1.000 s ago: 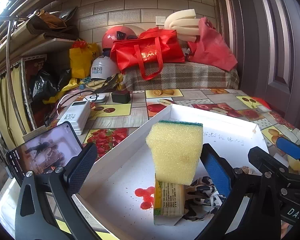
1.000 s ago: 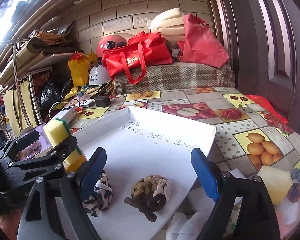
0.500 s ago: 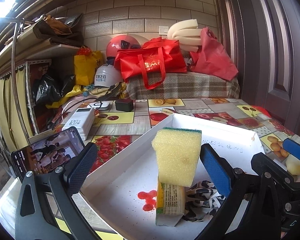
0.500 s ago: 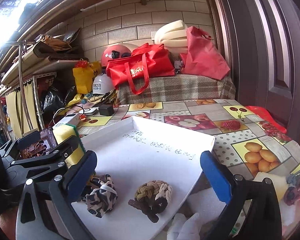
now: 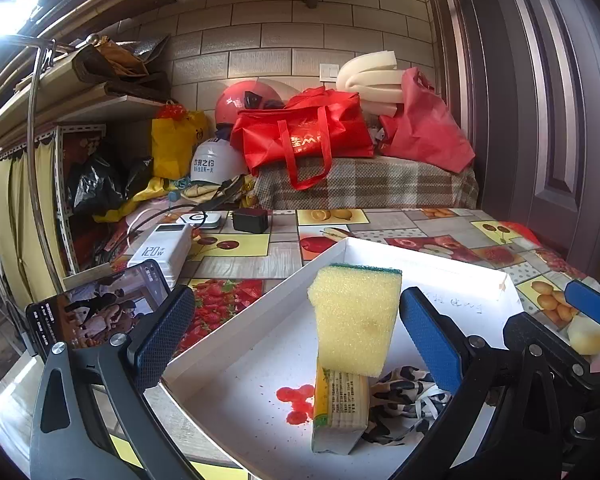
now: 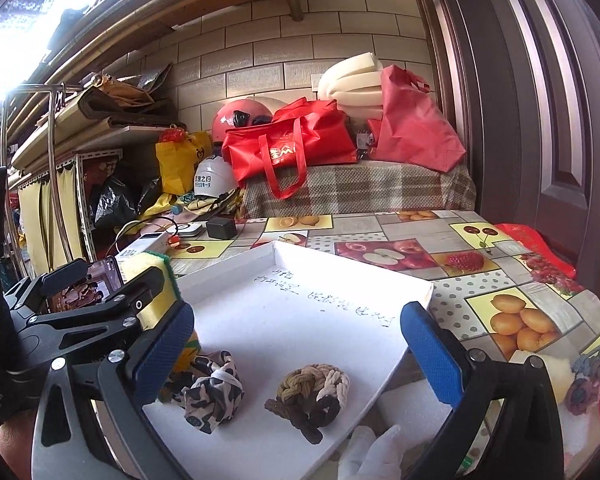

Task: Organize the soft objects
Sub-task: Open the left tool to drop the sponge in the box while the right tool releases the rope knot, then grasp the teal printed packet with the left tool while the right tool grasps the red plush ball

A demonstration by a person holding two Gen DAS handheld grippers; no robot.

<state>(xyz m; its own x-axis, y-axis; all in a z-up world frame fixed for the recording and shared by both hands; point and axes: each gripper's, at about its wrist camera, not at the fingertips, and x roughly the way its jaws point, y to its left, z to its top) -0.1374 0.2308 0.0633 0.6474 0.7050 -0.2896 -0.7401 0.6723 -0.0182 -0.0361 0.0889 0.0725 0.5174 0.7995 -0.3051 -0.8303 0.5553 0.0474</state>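
A white tray [image 5: 252, 352] lies on the table. In it a yellow sponge [image 5: 356, 320] with a green top stands on a tissue pack [image 5: 340, 412], beside a leopard-print scrunchie [image 5: 404, 404]. My left gripper [image 5: 296, 336] is open around the sponge, pads apart from it. The right wrist view shows the leopard-print scrunchie [image 6: 212, 396] and a braided brown-and-cream knot [image 6: 308, 396] on the tray [image 6: 260, 320]. My right gripper [image 6: 296, 332] hangs wide open above them, holding nothing. The sponge [image 6: 148, 280] shows behind the left gripper's fingers [image 6: 140, 292].
A phone [image 5: 96, 312], power bank [image 5: 160, 248] and black charger [image 5: 250, 220] sit left of the tray. Red bags [image 5: 304, 132], helmets and foam fill the back. A pale sponge [image 6: 548, 372], a knotted scrunchie [image 6: 592, 376] and a white foam block [image 6: 412, 408] lie right of the tray.
The right gripper's jaws have spread wider over the knot and the scrunchie. Both views have tipped up a little. The sponge still stands on the tissue pack.
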